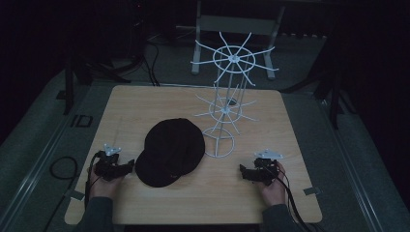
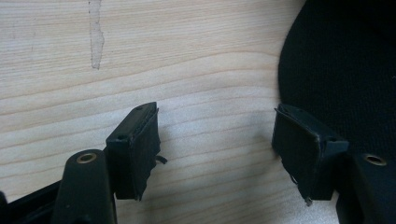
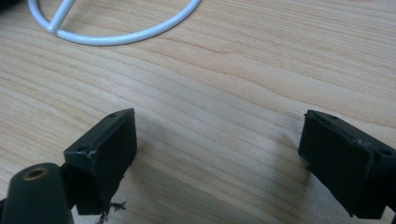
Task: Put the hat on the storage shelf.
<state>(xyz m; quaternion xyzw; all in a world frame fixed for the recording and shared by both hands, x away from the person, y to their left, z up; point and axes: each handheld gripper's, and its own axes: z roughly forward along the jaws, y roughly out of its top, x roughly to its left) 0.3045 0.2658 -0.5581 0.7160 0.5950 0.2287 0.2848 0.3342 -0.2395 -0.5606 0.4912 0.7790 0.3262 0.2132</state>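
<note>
A black cap [image 1: 170, 151] lies flat on the wooden table [image 1: 145, 104], brim toward the front. Just right of it stands a white wire rack [image 1: 231, 92] with two tiers of spokes and a ring base [image 1: 218, 141]. My left gripper [image 1: 129, 167] rests on the table beside the cap's left edge, open, with bare wood between its jaws; the cap [image 2: 345, 74] shows beyond its right jaw. My right gripper [image 1: 243, 172] sits on the table at the front right, open, with nothing between its jaws. The rack's ring base [image 3: 116, 32] lies ahead of it.
Cables [image 1: 63, 169] trail off the table's left side onto the dark floor. A grey frame [image 1: 237, 24] stands beyond the table's far edge. Bare wood stretches along the table's front and far left.
</note>
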